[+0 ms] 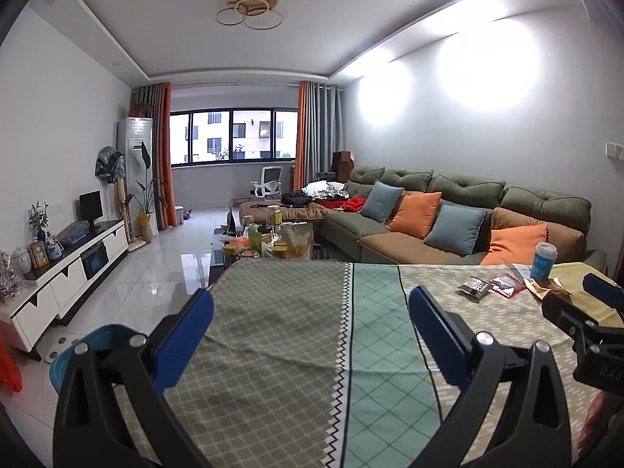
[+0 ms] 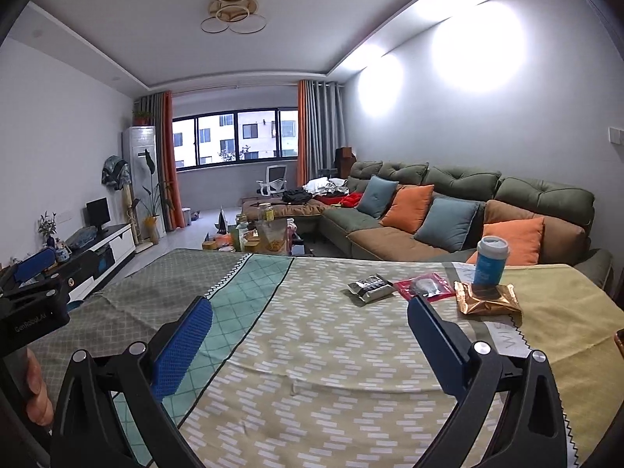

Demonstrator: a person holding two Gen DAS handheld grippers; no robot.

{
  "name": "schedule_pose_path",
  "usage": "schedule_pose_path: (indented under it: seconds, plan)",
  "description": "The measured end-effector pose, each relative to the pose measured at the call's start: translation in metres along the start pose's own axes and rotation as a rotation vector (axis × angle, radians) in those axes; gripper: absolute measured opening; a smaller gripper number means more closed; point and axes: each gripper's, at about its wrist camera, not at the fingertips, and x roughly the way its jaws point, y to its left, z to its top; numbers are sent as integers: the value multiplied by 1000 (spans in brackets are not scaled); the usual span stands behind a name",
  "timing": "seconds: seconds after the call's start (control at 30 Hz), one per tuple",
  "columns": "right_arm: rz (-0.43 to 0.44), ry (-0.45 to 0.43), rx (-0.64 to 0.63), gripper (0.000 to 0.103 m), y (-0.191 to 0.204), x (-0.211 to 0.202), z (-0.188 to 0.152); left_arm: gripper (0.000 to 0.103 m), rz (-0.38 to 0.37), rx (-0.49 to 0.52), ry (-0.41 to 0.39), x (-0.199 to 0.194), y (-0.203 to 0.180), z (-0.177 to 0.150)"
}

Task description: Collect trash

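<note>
- The left gripper [image 1: 311, 314] and the right gripper [image 2: 310, 321] are hovering over a table draped in a patterned green-and-yellow tablecloth [image 2: 319, 351], each with its 2 blue-padded fingers spread wide and gripping nothing.
- 3 pieces of trash are lying in a row ahead of the right gripper: a crumpled silver-and-black foil wrapper [image 2: 369, 287], a flat red plastic packet [image 2: 425, 288] just beside it, and a creased gold foil bag [image 2: 487, 299].
- A blue-and-white lidded paper cup [image 2: 490, 260] is standing upright on the gold bag, pinning it.
- All 3 wrappers are looking light, thin and slippery; pinching a raised crumpled edge is likely the surest hold, and the cup probably needs lifting first.
- A blue plastic bin [image 1: 87, 351] is sitting on the floor left of the table.
</note>
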Motion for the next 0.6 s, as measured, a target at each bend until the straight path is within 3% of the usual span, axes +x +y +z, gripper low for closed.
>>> schedule_pose_path:
  seconds: [0.6]
  plan:
    - [-21,-32,-5,100,4,-11,5,100,35,0,-16,1,-2,-5]
